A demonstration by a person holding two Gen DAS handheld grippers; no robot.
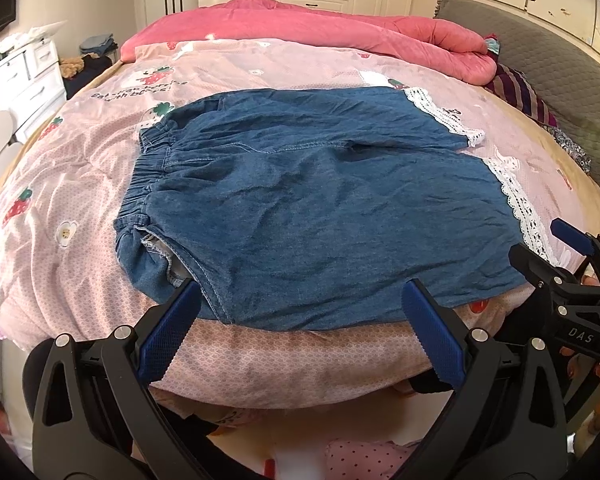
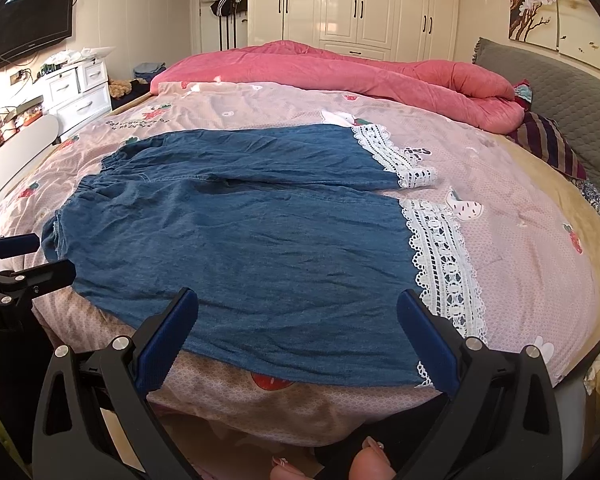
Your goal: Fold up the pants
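Note:
Blue denim pants (image 1: 300,200) with white lace cuffs (image 1: 516,200) lie flat on the pink bed cover, elastic waistband (image 1: 148,176) to the left, legs pointing right. My left gripper (image 1: 300,312) is open, held just over the pants' near edge close to the waist end. The same pants (image 2: 240,232) fill the right wrist view, lace cuffs (image 2: 440,256) at the right. My right gripper (image 2: 298,320) is open above the near leg's edge beside the cuff. Each gripper also shows in the other's view: the right gripper (image 1: 556,256) and the left gripper (image 2: 16,256).
A rolled pink quilt (image 1: 320,28) lies across the far side of the bed. A grey headboard cushion (image 2: 572,96) and a striped cloth (image 2: 548,140) sit at the right. White drawers (image 2: 80,88) stand left of the bed. The bed's near edge (image 1: 300,372) drops off below the grippers.

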